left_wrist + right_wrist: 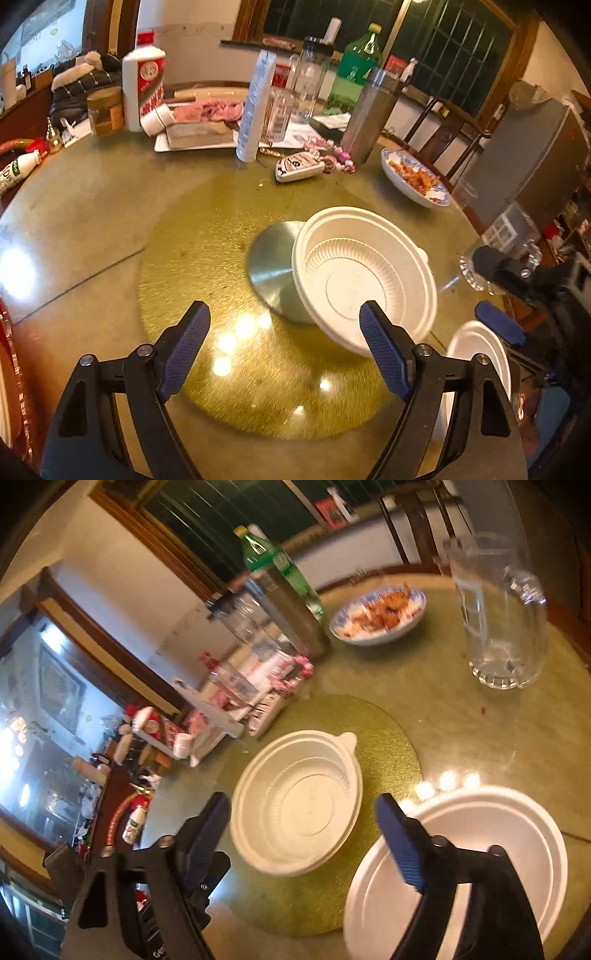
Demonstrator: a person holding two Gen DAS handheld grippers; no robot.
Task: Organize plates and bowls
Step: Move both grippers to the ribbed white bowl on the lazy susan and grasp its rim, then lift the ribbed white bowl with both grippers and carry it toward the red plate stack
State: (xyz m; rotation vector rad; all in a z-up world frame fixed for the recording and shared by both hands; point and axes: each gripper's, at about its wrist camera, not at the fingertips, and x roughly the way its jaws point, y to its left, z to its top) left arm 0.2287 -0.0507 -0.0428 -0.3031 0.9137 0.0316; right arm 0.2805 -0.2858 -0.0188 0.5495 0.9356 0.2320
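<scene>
Both the left gripper point(284, 339) and right gripper point(306, 834) are hovering with fingers wide, gripping nothing, above the white ribbed plastic bowl point(364, 275) sitting on the glass surface point(92, 221).

Black left gripper point(284, 347) frame, silver screws, blue textured jaws.

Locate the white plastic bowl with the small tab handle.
The white plastic bowl sits on the gold round mat mid-table, partly over a metal disc; in the right wrist view it lies left of the white plate.
</scene>
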